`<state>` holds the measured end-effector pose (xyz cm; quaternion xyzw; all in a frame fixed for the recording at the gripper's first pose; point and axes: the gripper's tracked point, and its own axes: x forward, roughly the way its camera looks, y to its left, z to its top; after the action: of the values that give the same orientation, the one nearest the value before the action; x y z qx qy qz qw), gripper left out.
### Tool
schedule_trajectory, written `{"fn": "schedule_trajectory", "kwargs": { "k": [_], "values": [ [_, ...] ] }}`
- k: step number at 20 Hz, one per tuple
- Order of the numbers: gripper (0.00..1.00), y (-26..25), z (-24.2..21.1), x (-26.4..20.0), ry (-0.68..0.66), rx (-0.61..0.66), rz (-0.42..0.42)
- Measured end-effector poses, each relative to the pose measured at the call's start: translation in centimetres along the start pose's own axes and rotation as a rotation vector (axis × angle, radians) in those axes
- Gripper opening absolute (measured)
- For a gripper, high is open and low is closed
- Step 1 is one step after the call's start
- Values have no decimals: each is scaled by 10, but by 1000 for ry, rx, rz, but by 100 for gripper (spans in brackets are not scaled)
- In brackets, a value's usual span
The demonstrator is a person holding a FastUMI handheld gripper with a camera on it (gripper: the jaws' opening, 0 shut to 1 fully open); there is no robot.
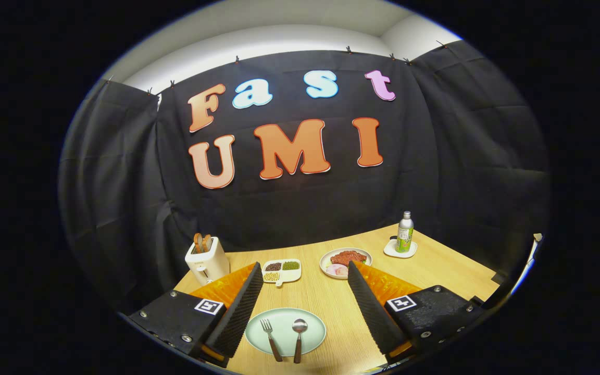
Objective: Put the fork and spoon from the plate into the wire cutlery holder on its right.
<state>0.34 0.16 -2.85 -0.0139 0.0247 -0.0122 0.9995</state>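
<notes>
So the gripper [302, 291] is two long wedge-shaped fingers [237, 312] with ribbed, foam-looking inner faces, sitting wide apart. Each one is bolted onto a chunky black block with a slightly rough finish and shiny round screws near the corners. There's a small square black-and-white marker tag [209, 306] on top of each block, right next to where the finger starts.

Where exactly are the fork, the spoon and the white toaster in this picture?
Wooden-handled metal fork [270, 336], gripper view: on its shaft, lying on the plate between the open fingers.
Wooden-handled metal spoon [299, 326], gripper view: on its bowl, right of the fork.
White toaster [207, 260], gripper view: on its front face.
</notes>
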Motion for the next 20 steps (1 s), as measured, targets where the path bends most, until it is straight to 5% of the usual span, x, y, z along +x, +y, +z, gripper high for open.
{"fn": "schedule_trajectory", "kwargs": {
  "k": [10,20],
  "values": [
    [98,11,-20,12,25,-15,15],
    [98,12,-153,47,261,-116,21]
  ]
}}
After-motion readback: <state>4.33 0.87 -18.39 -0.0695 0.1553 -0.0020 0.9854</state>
